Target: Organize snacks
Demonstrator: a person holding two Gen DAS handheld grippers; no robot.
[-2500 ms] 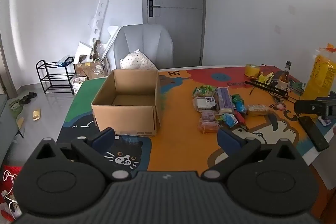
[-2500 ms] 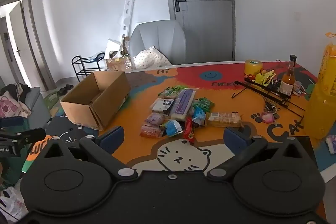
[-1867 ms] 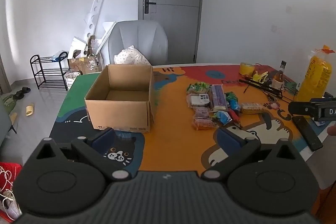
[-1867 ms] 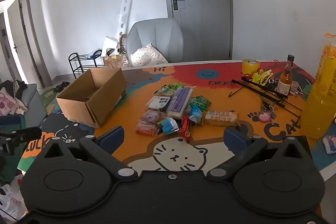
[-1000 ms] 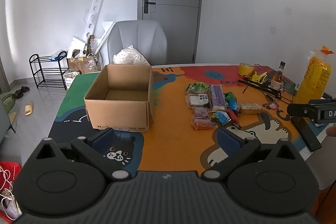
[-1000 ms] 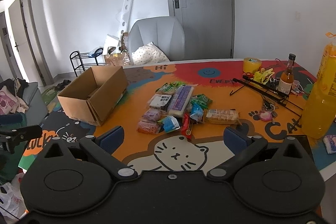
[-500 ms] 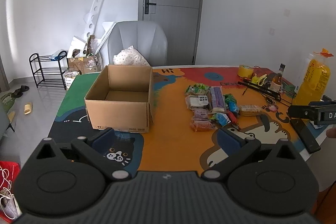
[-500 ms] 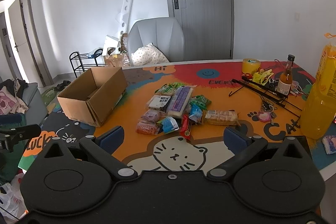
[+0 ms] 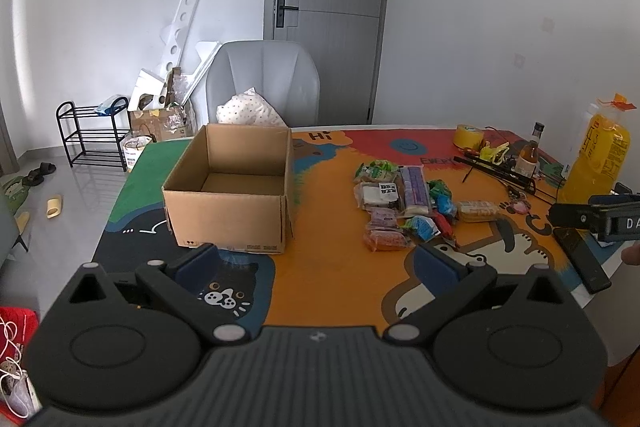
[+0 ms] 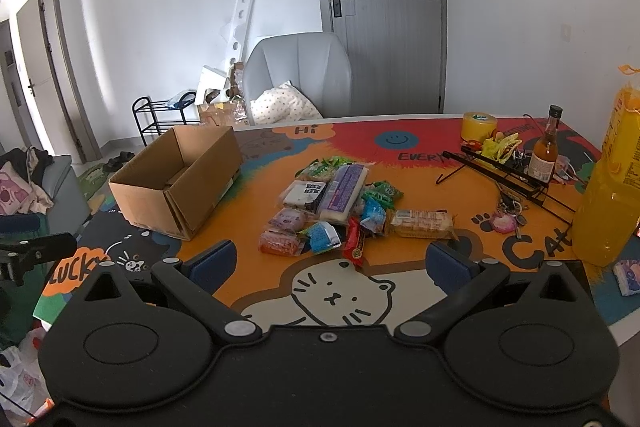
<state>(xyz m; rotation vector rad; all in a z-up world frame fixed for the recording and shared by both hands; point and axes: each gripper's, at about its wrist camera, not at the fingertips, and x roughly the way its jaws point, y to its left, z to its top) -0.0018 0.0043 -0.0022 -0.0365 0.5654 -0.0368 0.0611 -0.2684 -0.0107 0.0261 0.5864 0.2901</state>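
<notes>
Both grippers are spread wide with nothing in them, held back over the near edge of the desk (image 10: 400,147). The snacks (image 10: 340,207) are piled straight ahead of the right gripper (image 10: 330,263), and ahead-right of the left gripper (image 9: 316,263). The cardboard box (image 9: 232,195) sits open-topped just past the left gripper's left finger.

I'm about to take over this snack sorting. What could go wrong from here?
The snack packets lie overlapping in a tight pile, so a gripper closing on one may drag or lift a neighbour. The small glass bottle and tall yellow bag stand upright right of the pile; the right gripper could knock them while swinging.
</notes>
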